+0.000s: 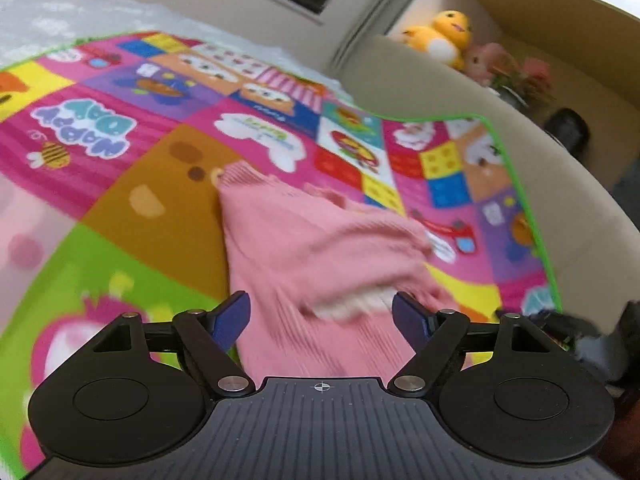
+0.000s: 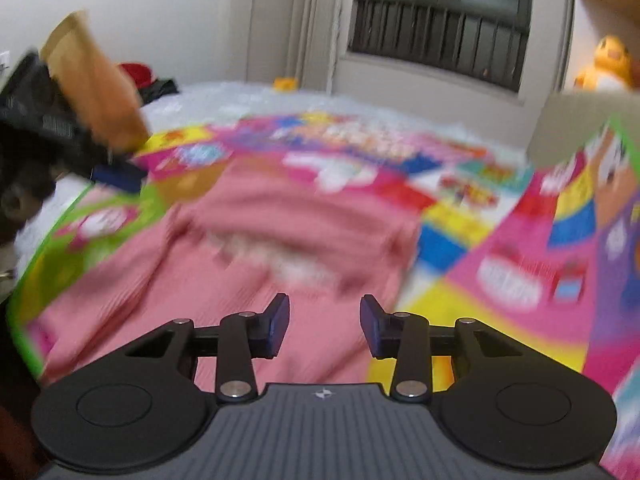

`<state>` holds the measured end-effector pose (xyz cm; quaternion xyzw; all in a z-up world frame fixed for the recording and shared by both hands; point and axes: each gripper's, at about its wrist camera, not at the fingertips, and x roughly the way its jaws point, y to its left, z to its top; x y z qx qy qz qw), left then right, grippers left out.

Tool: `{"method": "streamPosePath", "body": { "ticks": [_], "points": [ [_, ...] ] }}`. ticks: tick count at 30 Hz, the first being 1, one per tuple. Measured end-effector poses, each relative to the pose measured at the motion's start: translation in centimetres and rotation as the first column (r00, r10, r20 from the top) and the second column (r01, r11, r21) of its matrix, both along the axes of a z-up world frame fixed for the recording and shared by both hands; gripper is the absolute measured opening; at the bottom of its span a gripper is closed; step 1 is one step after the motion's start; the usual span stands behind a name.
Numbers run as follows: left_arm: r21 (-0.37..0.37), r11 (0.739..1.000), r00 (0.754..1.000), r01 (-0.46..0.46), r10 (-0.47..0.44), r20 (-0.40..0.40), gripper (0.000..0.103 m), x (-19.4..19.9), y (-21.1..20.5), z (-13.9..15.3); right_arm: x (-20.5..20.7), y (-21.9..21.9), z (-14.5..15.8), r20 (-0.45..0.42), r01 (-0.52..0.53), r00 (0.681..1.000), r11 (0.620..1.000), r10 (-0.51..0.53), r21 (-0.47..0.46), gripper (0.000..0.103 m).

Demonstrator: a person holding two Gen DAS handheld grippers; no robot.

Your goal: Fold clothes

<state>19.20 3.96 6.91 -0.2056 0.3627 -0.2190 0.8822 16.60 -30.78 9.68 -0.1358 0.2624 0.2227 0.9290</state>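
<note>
On the mat (image 1: 168, 208), pink garment (image 1: 304, 248)

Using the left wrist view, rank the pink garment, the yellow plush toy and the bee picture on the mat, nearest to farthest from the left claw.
1. Pink garment, directly ahead of the left claw.
2. Bee picture, far left on the mat.
3. Yellow plush toy, upper right, beyond the mat.

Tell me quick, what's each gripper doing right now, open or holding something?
Left gripper: open, holding nothing, above the pink garment.
Right gripper: open, holding nothing, also over the garment.
</note>
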Motion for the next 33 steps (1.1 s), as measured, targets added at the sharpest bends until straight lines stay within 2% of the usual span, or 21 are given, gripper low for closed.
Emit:
{"method": "streamPosePath", "body": {
  "ticks": [2,5,7,9,10,12,14,15,17,19,22,25,26,27,28,29,31,33],
  "points": [
    [0.02,1.0,1.0,0.0,0.0,-0.007,0.073,2.8,-0.8,-0.9,4.1,0.8,-0.3,-0.001,0.038,0.999,0.999,-0.038,-0.026,0.038],
    [0.109,0.994,1.0,-0.012,0.01,0.014,0.062,6.1,-2.3,-2.3,9.7,2.0,-2.4,0.005,0.082,0.997,0.994,-0.082,-0.075,0.038],
    [0.165,0.986,1.0,-0.028,0.026,0.016,0.062,7.9,-2.6,-3.4,12.6,2.9,-4.9,0.002,0.084,0.996,0.981,-0.085,-0.173,0.038],
    [0.207,0.977,0.999,-0.04,0.039,0.005,0.059,9.2,-2.3,-4.6,14.3,2.6,-6.8,-0.013,0.086,0.996,0.976,-0.09,-0.202,0.039],
    [0.218,0.975,0.999,-0.037,0.038,0.003,0.059,9.6,-2.0,-5.0,15.1,2.5,-7.8,-0.02,0.087,0.995,0.973,-0.093,-0.215,0.046],
    [0.219,0.976,1.0,-0.019,0.015,0.017,0.057,9.6,-1.6,-5.0,15.3,2.2,-7.1,-0.021,0.086,0.996,0.973,-0.092,-0.213,0.049],
    [0.189,0.982,1.0,-0.012,0.01,0.012,0.058,9.8,-0.9,-4.6,15.6,1.5,-5.8,-0.033,0.101,0.994,0.983,-0.108,-0.154,0.049],
    [0.131,0.991,1.0,-0.006,0.006,-0.005,0.061,10.0,-0.4,-4.4,16.0,0.9,-4.9,-0.05,0.11,0.992,0.99,-0.115,-0.089,0.053],
    [0.015,1.0,0.999,-0.006,0.007,-0.044,0.073,10.9,0.4,-4.4,17.3,-0.5,-3.7,-0.106,0.138,0.986,0.989,-0.131,0.058,0.064],
    [-0.088,0.996,0.996,-0.019,0.011,-0.085,0.076,12.1,0.9,-4.7,19.4,-1.6,-3.4,-0.193,0.183,0.97,0.963,-0.145,0.198,0.066],
    [-0.09,0.995,0.993,-0.053,0.042,-0.114,0.076,13.6,0.4,-5.6,22.4,-1.2,-5.0,-0.255,0.207,0.955,0.956,-0.151,0.206,0.066],
    [-0.097,0.994,0.995,-0.039,0.03,-0.092,0.082,14.5,-0.4,-6.2,23.9,0.2,-7.2,-0.333,0.172,0.938,0.962,-0.095,0.211,0.064],
    [-0.091,0.995,0.997,-0.029,0.022,-0.08,0.082,14.6,-0.9,-6.3,23.6,1.1,-7.6,-0.316,0.153,0.945,0.971,-0.09,0.183,0.062],
    [-0.082,0.996,0.997,-0.023,0.017,-0.07,0.082,14.7,-1.2,-6.4,23.1,2.0,-7.6,-0.287,0.127,0.954,0.981,-0.082,0.143,0.048],
    [-0.073,0.997,0.998,-0.018,0.013,-0.061,0.071,14.7,-1.5,-6.4,22.4,2.7,-7.4,-0.267,0.085,0.962,0.989,-0.05,0.123,0.024],
    [-0.068,0.998,0.998,-0.014,0.01,-0.059,0.042,14.7,-1.7,-6.4,21.7,2.9,-7.0,-0.263,0.065,0.964,0.99,-0.03,0.128,0.016],
    [-0.084,0.996,0.997,-0.007,0.001,-0.072,0.024,14.2,-1.5,-5.8,19.6,2.6,-5.3,-0.218,0.039,0.976,0.991,-0.01,0.127,0.011],
    [-0.086,0.996,0.999,0.017,-0.02,-0.03,0.018,12.4,-1.3,-3.9,17.0,2.0,-3.0,-0.154,0.007,0.988,0.993,0.012,0.121,0.007]
  ]
}}
